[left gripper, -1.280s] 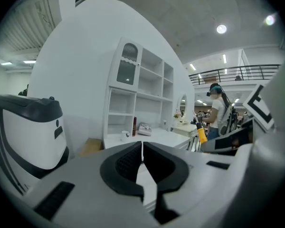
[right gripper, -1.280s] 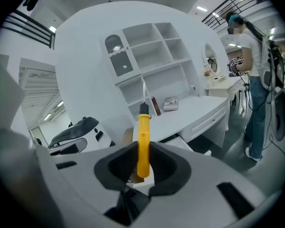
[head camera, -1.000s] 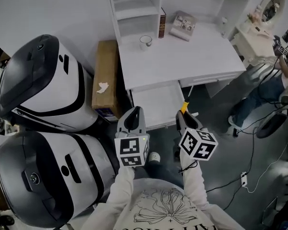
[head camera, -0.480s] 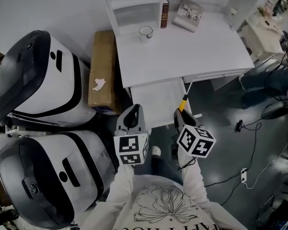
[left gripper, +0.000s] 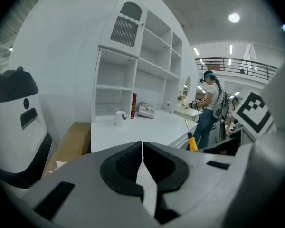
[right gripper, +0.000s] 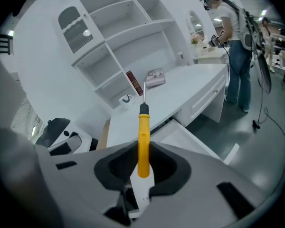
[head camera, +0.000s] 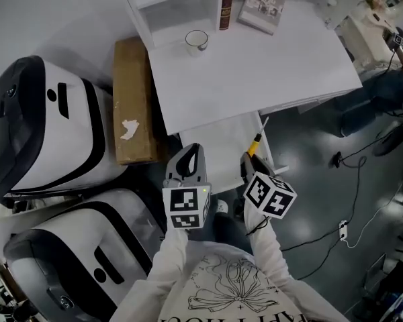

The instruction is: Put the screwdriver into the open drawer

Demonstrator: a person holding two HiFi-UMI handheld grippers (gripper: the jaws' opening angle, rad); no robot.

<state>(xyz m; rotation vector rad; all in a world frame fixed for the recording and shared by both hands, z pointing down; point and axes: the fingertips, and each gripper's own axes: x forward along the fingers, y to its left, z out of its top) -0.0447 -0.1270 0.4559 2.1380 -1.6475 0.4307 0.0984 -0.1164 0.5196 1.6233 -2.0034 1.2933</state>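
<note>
The screwdriver (head camera: 256, 144) has a yellow handle and a thin metal shaft that points away from me. My right gripper (head camera: 248, 161) is shut on the handle (right gripper: 143, 141), which sticks out forward between the jaws. It hangs over the right front part of the open white drawer (head camera: 218, 146) under the white desk (head camera: 255, 66). My left gripper (head camera: 188, 158) is beside it, at the drawer's front left, with its jaws together and nothing between them (left gripper: 142, 147). The screwdriver (left gripper: 192, 140) also shows at the right of the left gripper view.
Two big white-and-black machines (head camera: 47, 119) and a cardboard box (head camera: 131, 99) stand left of the desk. A cup (head camera: 196, 40), a book (head camera: 225, 9) and a flat box (head camera: 263, 7) lie by the shelf unit. A person (right gripper: 235, 42) stands at the right; cables cross the floor.
Both grippers have moved forward and down toward the open drawer, side by side. The right one still holds the screwdriver and the left one stays shut.
</note>
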